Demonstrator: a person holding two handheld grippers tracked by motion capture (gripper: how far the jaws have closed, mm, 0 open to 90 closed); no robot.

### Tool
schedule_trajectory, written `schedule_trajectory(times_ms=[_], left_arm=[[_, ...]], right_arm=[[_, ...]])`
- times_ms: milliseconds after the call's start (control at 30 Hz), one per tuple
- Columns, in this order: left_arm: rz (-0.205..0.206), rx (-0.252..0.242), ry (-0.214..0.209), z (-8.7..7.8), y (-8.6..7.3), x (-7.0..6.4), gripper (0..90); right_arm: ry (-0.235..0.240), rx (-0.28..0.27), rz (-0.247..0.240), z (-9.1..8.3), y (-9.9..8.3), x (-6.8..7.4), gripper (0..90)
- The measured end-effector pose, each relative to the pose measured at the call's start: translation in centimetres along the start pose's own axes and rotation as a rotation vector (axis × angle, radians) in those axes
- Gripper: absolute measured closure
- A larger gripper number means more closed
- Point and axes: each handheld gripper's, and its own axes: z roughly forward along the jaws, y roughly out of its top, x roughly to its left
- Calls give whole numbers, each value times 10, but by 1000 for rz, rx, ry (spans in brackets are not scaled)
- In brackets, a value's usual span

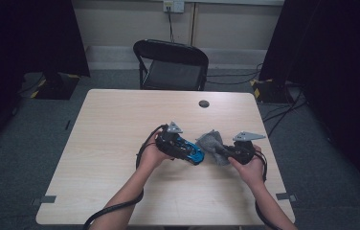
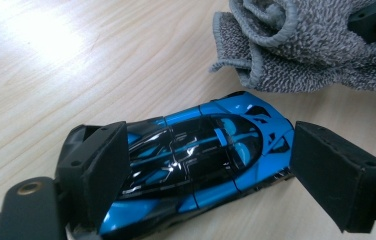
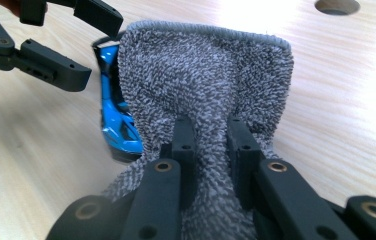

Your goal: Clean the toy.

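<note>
A blue and black toy car (image 2: 196, 155) lies lengthwise between my left gripper's (image 2: 206, 167) pads, one pad at each end, low over the wooden table (image 1: 120, 124). In the high view the left gripper (image 1: 187, 149) and the car (image 1: 196, 155) sit at the table's middle. Just to the right, my right gripper (image 3: 210, 135) is shut on a bunched grey terry cloth (image 3: 201, 70). The cloth (image 1: 210, 141) hangs against the car's side (image 3: 118, 125) and hides part of it. The left gripper (image 3: 76, 45) reaches in from the top left of the right gripper view.
A black folding chair (image 1: 171, 64) stands beyond the table's far edge. A round cable hole (image 1: 204, 103) lies in the tabletop behind the grippers. Cables trail on the carpet at the right, and dark curtains stand on both sides.
</note>
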Motion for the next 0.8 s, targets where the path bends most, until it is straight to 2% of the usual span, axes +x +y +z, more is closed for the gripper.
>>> schedule_trajectory(times_ms=[100, 167, 200, 267, 333, 433, 500, 567, 800], left_arm=[[7, 7, 2, 6, 2, 1, 161], [22, 12, 24, 10, 4, 2, 158], [26, 34, 35, 12, 4, 3, 157], [23, 46, 21, 17, 2, 4, 159], [46, 48, 32, 19, 0, 4, 152], [57, 40, 32, 22, -1, 4, 146], [68, 47, 29, 26, -2, 5, 99], [81, 55, 24, 28, -1, 4, 60], [91, 62, 22, 28, -1, 5, 43]], right_arm=[[-18, 11, 17, 2, -2, -2, 783], [-40, 27, 37, 5, -5, -5, 783], [-46, 30, 45, 6, -6, -6, 783], [-59, 36, 60, 8, -8, -9, 783], [-71, 42, 71, 8, -10, -12, 783], [-93, 49, 71, 9, -11, -14, 782], [-120, 59, 82, 10, -13, -17, 782], [-126, 60, 89, 11, -14, -19, 783], [-146, 89, 56, 20, -16, -15, 780]])
